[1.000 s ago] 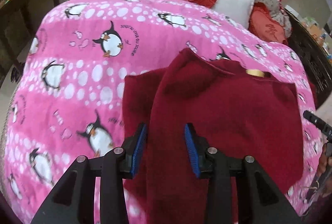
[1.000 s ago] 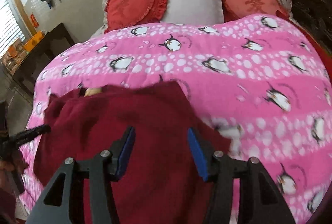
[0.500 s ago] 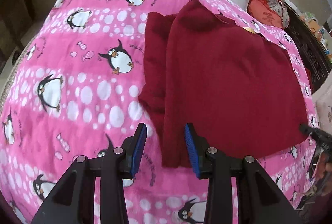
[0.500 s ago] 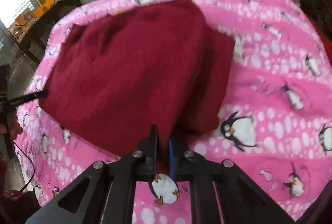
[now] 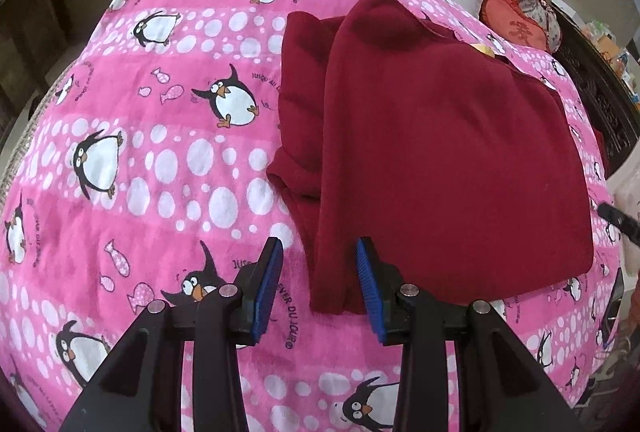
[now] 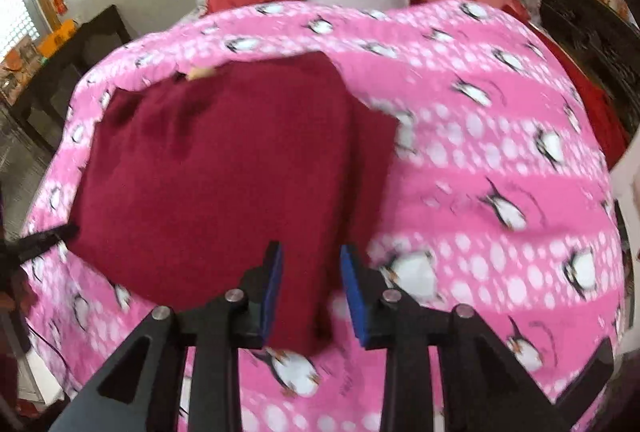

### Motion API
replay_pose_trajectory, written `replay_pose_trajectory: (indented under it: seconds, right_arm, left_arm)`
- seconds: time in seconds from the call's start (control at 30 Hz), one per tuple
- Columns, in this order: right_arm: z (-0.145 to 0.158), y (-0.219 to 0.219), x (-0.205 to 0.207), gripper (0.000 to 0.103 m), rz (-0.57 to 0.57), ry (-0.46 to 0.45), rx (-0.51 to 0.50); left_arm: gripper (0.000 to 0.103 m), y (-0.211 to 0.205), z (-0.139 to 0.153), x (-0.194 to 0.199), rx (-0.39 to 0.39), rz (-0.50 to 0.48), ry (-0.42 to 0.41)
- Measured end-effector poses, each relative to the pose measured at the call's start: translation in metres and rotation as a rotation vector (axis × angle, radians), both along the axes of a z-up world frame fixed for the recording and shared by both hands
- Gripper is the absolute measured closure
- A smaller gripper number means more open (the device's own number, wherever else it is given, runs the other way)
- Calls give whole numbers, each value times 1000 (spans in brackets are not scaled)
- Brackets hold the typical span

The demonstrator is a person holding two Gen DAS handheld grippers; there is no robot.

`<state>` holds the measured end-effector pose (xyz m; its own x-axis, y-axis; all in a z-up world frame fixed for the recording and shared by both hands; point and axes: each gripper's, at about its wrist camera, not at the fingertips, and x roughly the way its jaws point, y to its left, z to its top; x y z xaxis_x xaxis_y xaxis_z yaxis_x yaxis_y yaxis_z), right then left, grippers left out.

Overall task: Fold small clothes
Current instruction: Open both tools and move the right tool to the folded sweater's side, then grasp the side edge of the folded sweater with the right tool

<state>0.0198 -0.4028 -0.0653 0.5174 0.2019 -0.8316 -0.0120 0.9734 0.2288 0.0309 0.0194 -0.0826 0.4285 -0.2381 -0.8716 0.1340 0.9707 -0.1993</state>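
Dark red sweater lies on the penguin quilt, sides folded in, lengthwise fold left — left gripper parted, empty at the hem; right gripper opening, hem corner between its pads, unpinched.
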Motion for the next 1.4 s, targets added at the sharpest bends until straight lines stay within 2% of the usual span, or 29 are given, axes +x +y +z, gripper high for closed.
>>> replay_pose_trajectory:
  seconds: [0.13, 0.23, 0.3, 0.43, 0.6, 0.7, 0.8, 0.93, 1.03, 1.1, 1.13, 1.17, 1.27, 1.4]
  right_arm:
    - [-5, 40, 33, 72, 88, -8, 4]
    - [-16, 80, 56, 72, 202, 7, -5]
    - [-28, 113, 73, 70, 256, 20, -68]
    - [-24, 155, 92, 70, 309, -47, -173]
    - [-6, 201, 117, 70, 386, -91, -127]
    - [4, 239, 125, 70, 473, -124, -83]
    - [-3, 276, 143, 69, 533, -74, -64]
    - [-13, 295, 172, 69, 476, -59, -93]
    - [-1, 291, 182, 69, 414, -66, -59]
    - [8, 291, 179, 69, 412, -64, -25]
    - [14, 294, 174, 65, 434, -78, -14]
    - [18, 301, 168, 59, 455, -99, -33]
    - [23, 323, 158, 50, 523, -164, -124]
    - [14, 352, 167, 45, 610, -182, -245]
  left_arm:
    - [85, 3, -3, -1, -14, 7, 1]
    - [85, 3, -5, 0, -15, 6, 5]
    - [85, 4, -6, 1, -16, 5, 7]
    - [85, 8, -9, 2, -39, 8, 16]
    - [84, 14, -11, 3, -72, 20, 26]
    - [83, 15, -12, 3, -86, 25, 28]
    - [82, 16, -13, 3, -90, 27, 28]
    - [82, 16, -12, 4, -105, 33, 30]
    - [82, 18, -14, 4, -122, 32, 31]
    - [82, 19, -14, 4, -127, 30, 27]
    - [82, 19, -14, 4, -128, 30, 26]
    - [82, 19, -15, 4, -129, 30, 26]
    - [81, 20, -15, 4, -131, 29, 27]
    - [81, 22, -14, 5, -138, 29, 30]
